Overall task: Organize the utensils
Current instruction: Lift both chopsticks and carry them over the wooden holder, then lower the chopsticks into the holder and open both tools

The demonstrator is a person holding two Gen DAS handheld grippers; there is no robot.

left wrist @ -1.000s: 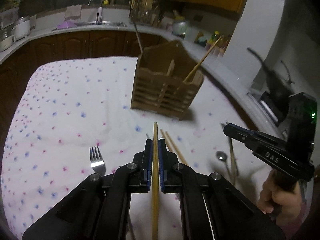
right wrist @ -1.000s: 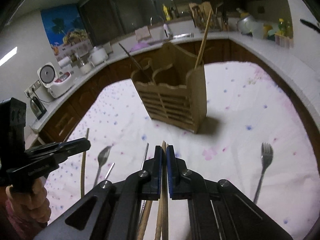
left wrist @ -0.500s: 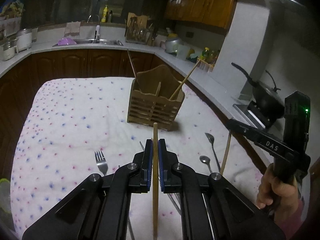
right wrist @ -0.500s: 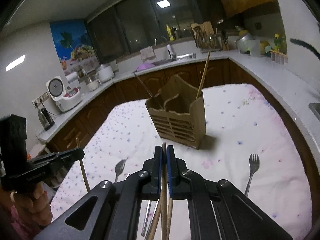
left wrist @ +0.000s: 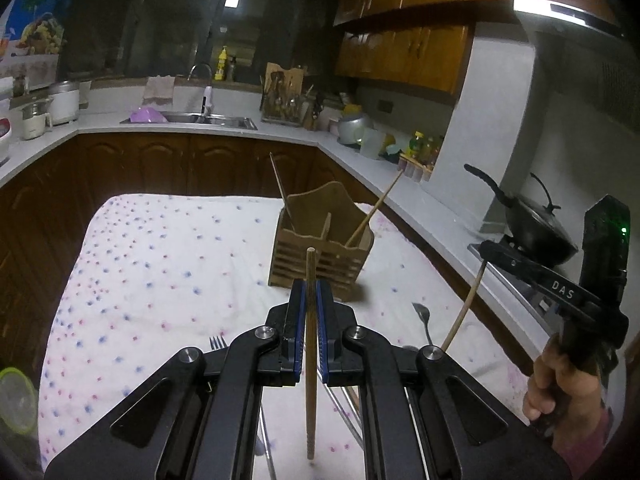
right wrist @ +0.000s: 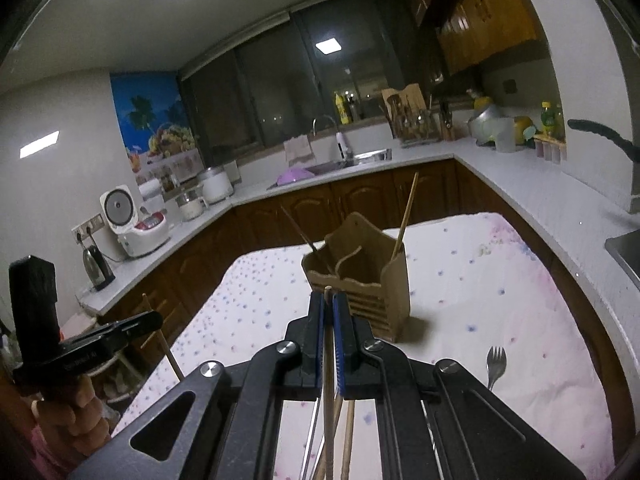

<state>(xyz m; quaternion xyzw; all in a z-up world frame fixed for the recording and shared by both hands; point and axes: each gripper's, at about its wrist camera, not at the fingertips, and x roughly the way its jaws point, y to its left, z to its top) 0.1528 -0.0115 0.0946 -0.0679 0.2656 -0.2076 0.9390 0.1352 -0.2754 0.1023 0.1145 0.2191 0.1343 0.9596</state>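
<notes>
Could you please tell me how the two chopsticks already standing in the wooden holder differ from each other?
The dark chopstick stands in the left compartment of the wooden holder, while the light chopstick stands in the right one. The dark chopstick leans left; the light chopstick leans right and tilts more steeply. The dark chopstick looks thinner and almost black; the light chopstick is pale wood. Both rise above the holder's rim.
</notes>
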